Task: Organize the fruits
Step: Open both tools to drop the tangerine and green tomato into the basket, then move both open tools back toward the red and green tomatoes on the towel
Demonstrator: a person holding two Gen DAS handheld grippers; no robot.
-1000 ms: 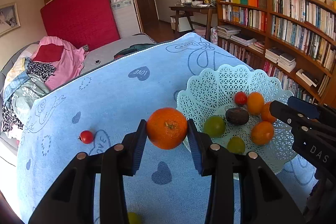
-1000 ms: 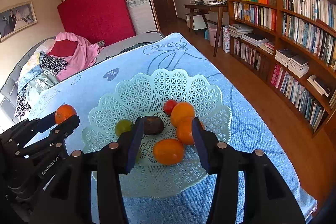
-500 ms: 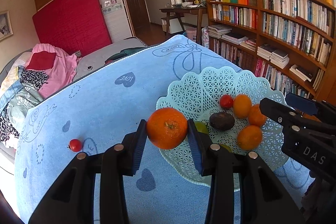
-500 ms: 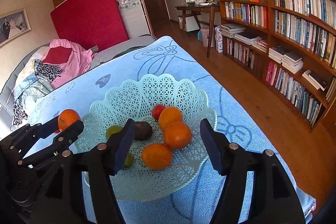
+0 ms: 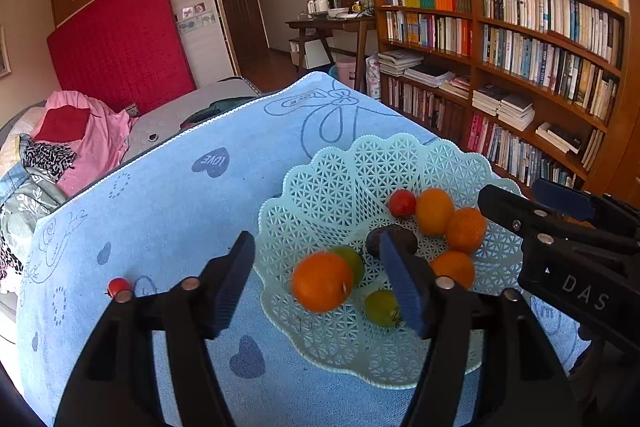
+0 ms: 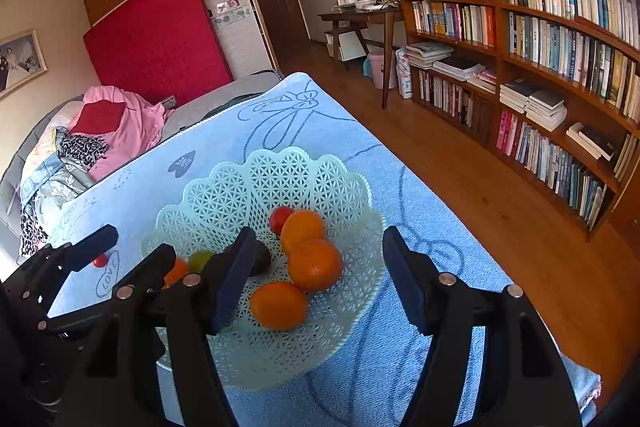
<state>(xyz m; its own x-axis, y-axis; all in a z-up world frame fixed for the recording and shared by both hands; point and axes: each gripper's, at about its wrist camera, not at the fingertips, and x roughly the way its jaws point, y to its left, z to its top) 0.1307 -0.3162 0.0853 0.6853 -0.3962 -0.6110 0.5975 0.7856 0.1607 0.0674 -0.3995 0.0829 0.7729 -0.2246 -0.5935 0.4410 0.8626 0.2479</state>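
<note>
A small cherry tomato point(image 5: 118, 285) sat alone on the blue terry towel point(image 5: 168, 195) at the left, half hidden by the left gripper's finger in the right wrist view. The left gripper point(image 5: 322, 285) had its jaws opening, their ribbed blue pads clear of the round, dimpled orange point(image 5: 321, 287) that lay between them over the near-left rim of the basket point(image 5: 340, 187), touching neither pad; whether it had come to rest on the lattice could not be told. The basket was pale mint plastic, openwork with a scalloped edge, and its near rim was cut off by the gripper bodies. Inside, a green fruit point(image 5: 352, 261) was partly hidden behind the orange, a second green one point(image 5: 380, 307) was clipped by the right-hand pad, and a dark, dull avocado-like fruit point(image 5: 396, 239) showed only its top. Further right lay a glossy red tomato point(image 5: 402, 203) and three smooth oranges point(image 5: 464, 229) crowded together. The right gripper point(image 6: 320, 281) hung above them, its jaws opening too, with nothing gripped. A bookshelf point(image 5: 520, 47) filled the right.
</note>
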